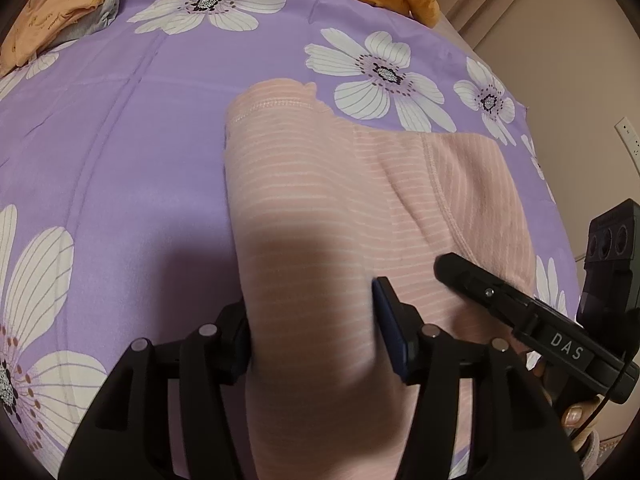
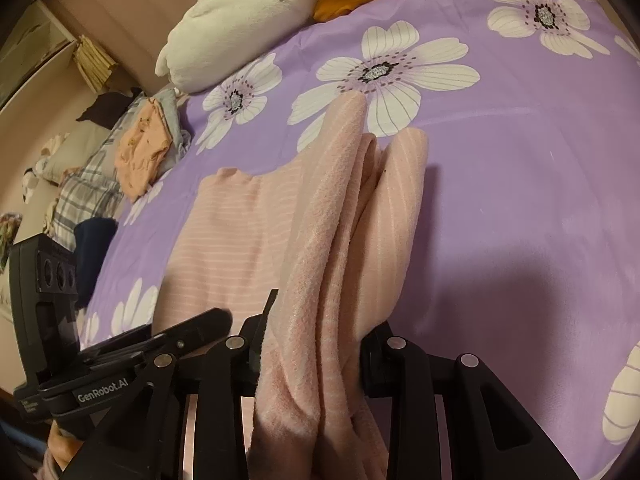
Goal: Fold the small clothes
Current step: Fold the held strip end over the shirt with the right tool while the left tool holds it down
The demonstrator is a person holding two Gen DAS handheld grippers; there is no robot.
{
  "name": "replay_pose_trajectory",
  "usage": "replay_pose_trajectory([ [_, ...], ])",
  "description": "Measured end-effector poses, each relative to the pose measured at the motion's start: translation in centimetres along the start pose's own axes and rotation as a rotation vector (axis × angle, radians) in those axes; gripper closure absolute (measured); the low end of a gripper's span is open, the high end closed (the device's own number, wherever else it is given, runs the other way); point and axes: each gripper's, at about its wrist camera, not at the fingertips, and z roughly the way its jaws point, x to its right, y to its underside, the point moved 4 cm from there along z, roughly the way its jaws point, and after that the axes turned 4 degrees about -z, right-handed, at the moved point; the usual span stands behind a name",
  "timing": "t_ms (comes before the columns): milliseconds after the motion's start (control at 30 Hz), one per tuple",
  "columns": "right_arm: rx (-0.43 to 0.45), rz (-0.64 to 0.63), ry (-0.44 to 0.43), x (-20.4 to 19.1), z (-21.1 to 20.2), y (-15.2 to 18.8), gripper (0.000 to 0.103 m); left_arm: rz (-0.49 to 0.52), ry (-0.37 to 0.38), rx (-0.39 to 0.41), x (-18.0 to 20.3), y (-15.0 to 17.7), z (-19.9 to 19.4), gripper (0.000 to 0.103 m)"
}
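Right wrist: pink striped garment bunched between the jaws.

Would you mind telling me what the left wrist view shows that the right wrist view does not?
Only the left wrist view shows a wall socket and the left gripper's fingers astride the pink striped garment. Only the right wrist view shows a plaid cloth and the right gripper clamping bunched pink fabric. Both show the purple floral sheet, orange folded garment and white plush.
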Motion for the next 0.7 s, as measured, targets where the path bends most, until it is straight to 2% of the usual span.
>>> replay_pose_trajectory([
  [700, -0.013, 0.025, -0.007, 0.52, 0.06, -0.04, 0.071, 0.002, -0.039, 0.005, -0.16, 0.13, -0.02, 0.035],
])
